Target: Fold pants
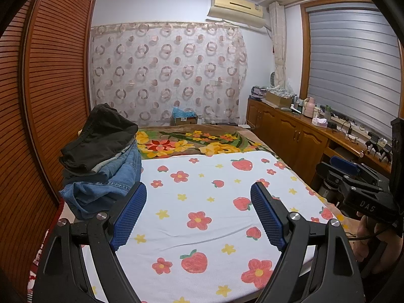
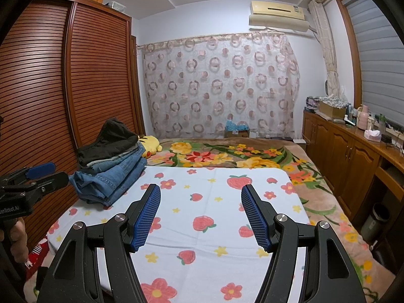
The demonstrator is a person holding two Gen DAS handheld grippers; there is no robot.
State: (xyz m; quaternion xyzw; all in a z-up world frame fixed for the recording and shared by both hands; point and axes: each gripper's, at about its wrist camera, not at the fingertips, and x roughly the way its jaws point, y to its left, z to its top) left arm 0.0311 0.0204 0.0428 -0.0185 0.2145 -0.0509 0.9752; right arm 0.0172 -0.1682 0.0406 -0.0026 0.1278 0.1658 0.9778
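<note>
A white sheet (image 2: 209,229) printed with strawberries and flowers covers the near part of the bed, and beyond its far edge lies a brown blanket (image 2: 227,151) with large yellow and red blossoms. A yellow plush toy (image 2: 151,145) rests at the bed's far left corner, against the slatted wooden wardrobe (image 2: 75,80). A sheer curtain (image 2: 219,83) patterned with rings hangs across the far wall — an air conditioner (image 2: 277,12) is mounted above it. Past the bed's far edge stands a cardboard box (image 2: 236,131) with blue stuffing. Along the right side runs a wooden cabinet (image 2: 341,141) crowded with bottles, a pink flask (image 2: 363,117) and a tissue pack (image 2: 372,135), under a window blind (image 1: 351,63).
</note>
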